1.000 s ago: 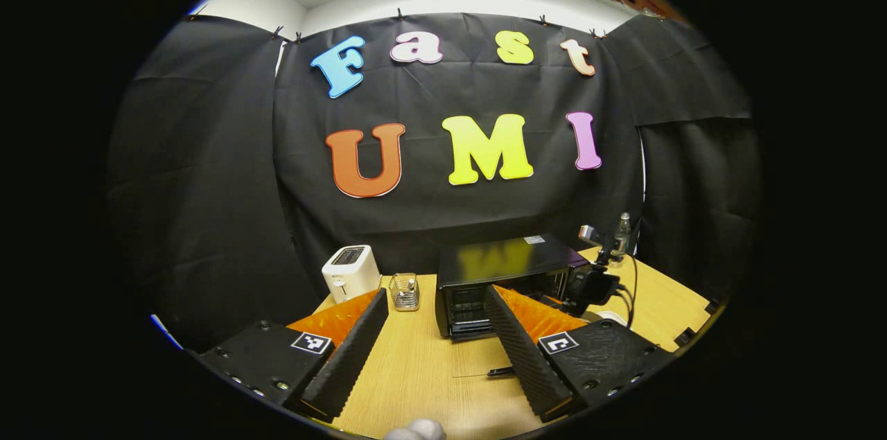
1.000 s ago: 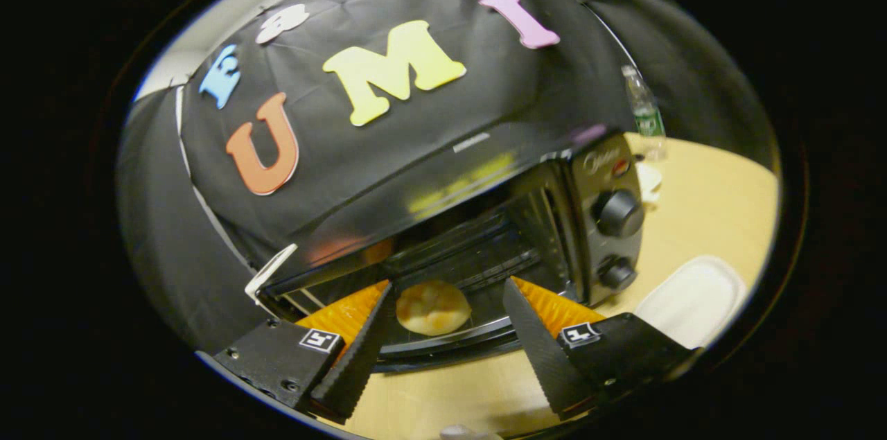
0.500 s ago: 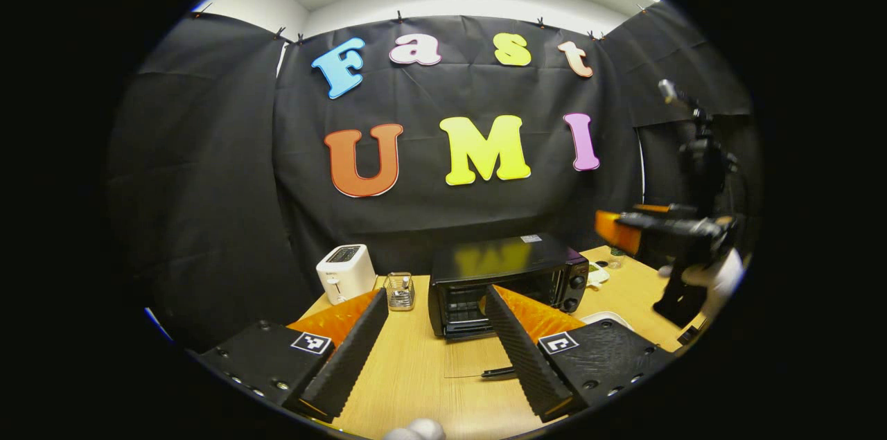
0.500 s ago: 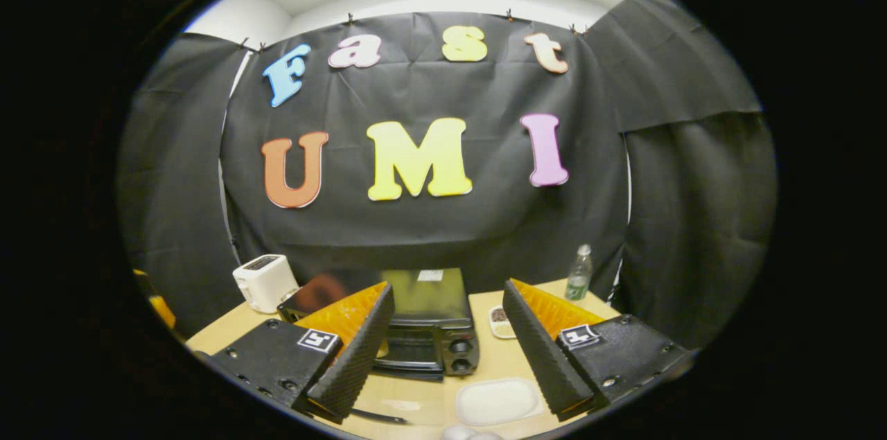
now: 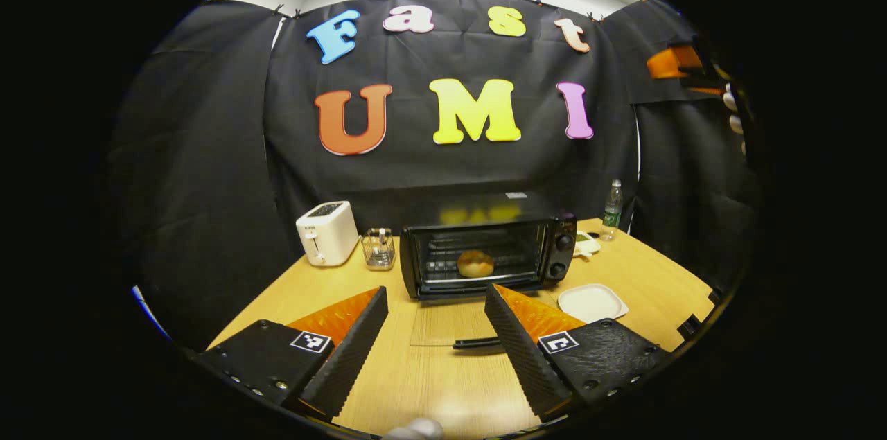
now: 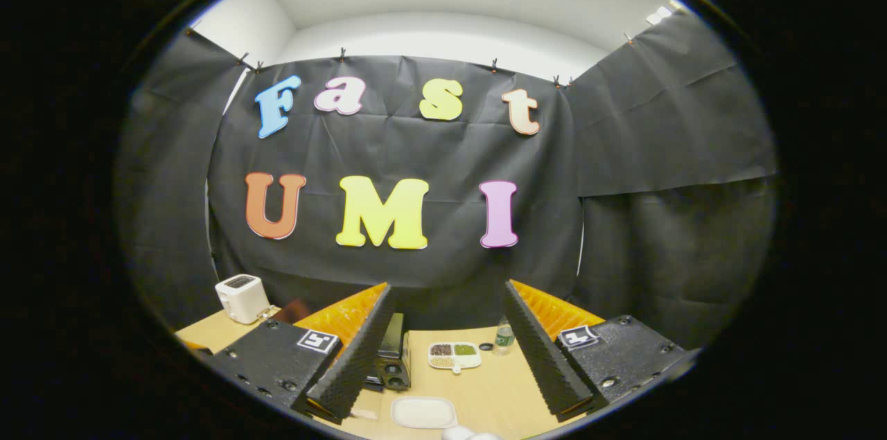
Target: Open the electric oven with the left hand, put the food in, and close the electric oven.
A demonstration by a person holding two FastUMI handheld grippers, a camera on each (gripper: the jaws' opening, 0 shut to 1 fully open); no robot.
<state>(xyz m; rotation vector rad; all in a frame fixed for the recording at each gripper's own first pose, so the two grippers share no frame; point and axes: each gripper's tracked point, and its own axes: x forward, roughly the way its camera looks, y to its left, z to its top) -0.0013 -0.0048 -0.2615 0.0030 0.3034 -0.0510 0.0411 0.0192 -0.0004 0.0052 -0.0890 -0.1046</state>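
While the glass door of the black electric oven (image 5: 485, 253) lies open, a round golden bun (image 5: 475, 263) is seen inside, beyond the widely spread, empty left gripper (image 5: 435, 346). The right gripper (image 6: 447, 350) is also held wide, nothing between its fingers.

Wooden table (image 5: 644, 274) with toaster (image 5: 327, 233), open oven (image 5: 488, 254), white plate (image 5: 592, 302), bottle (image 5: 611, 204).
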